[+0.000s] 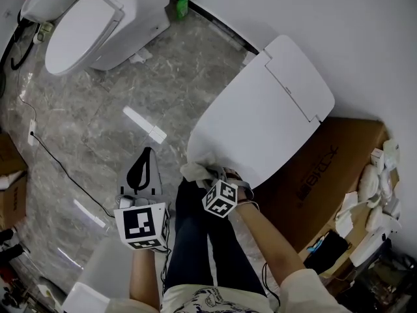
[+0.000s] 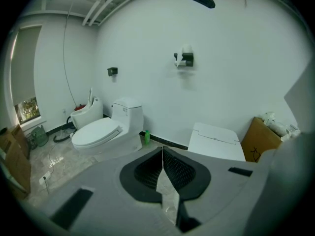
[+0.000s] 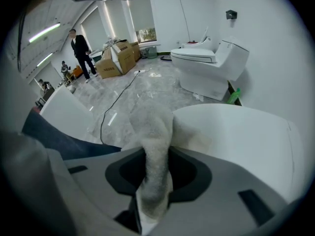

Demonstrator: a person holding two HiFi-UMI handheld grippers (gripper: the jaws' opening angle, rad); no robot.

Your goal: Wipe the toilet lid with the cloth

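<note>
The white toilet lid lies closed in front of me, and it also shows in the right gripper view. A pale cloth rests on the lid's near edge. My right gripper is shut on the cloth, which hangs out between the jaws and drapes onto the lid. My left gripper hovers over the floor to the left of the lid. Its jaws are shut with nothing between them.
A second white toilet stands at the back left, with a green bottle by the wall. A cardboard box sits right of the lid, with clutter beyond it. A cable runs across the marble floor. People stand far off.
</note>
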